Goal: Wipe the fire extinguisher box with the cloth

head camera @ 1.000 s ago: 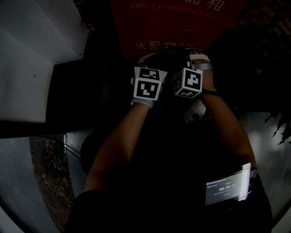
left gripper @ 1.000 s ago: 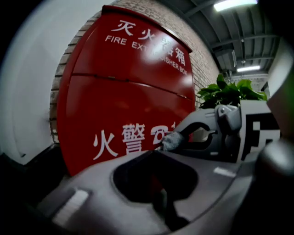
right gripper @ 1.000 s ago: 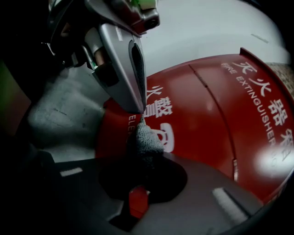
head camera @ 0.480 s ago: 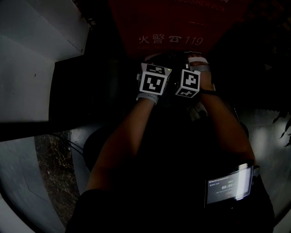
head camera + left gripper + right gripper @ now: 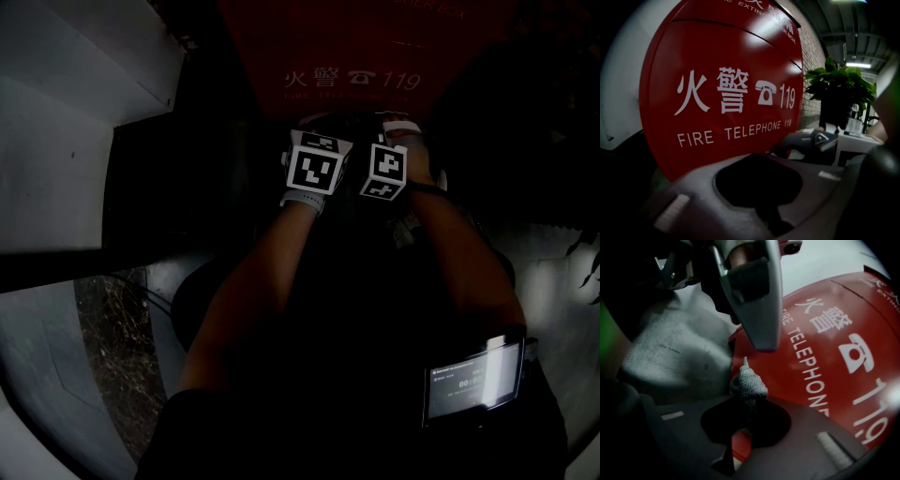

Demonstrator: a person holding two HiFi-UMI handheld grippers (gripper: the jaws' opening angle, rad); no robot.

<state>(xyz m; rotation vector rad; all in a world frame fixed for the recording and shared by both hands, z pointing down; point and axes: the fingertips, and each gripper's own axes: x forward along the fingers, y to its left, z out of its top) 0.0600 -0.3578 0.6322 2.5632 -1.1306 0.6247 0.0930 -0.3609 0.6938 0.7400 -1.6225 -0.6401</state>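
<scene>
Brick wall (image 5: 813, 51); one box (image 5: 726, 84), one cloth (image 5: 747, 385)

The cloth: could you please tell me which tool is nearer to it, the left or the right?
Right. The right tool grips the cloth between its jaws; the left tool hangs just beside it, apart from the cloth, with nothing in its jaws.

The fire extinguisher box (image 5: 825, 348) stands upright just ahead of the right claw (image 5: 746, 404), its glossy red front printed in white with "FIRE TELEPHONE 119". The cloth (image 5: 749, 383), a small grey knitted tuft, pokes out from that claw's closed jaws, close to the red front.
</scene>
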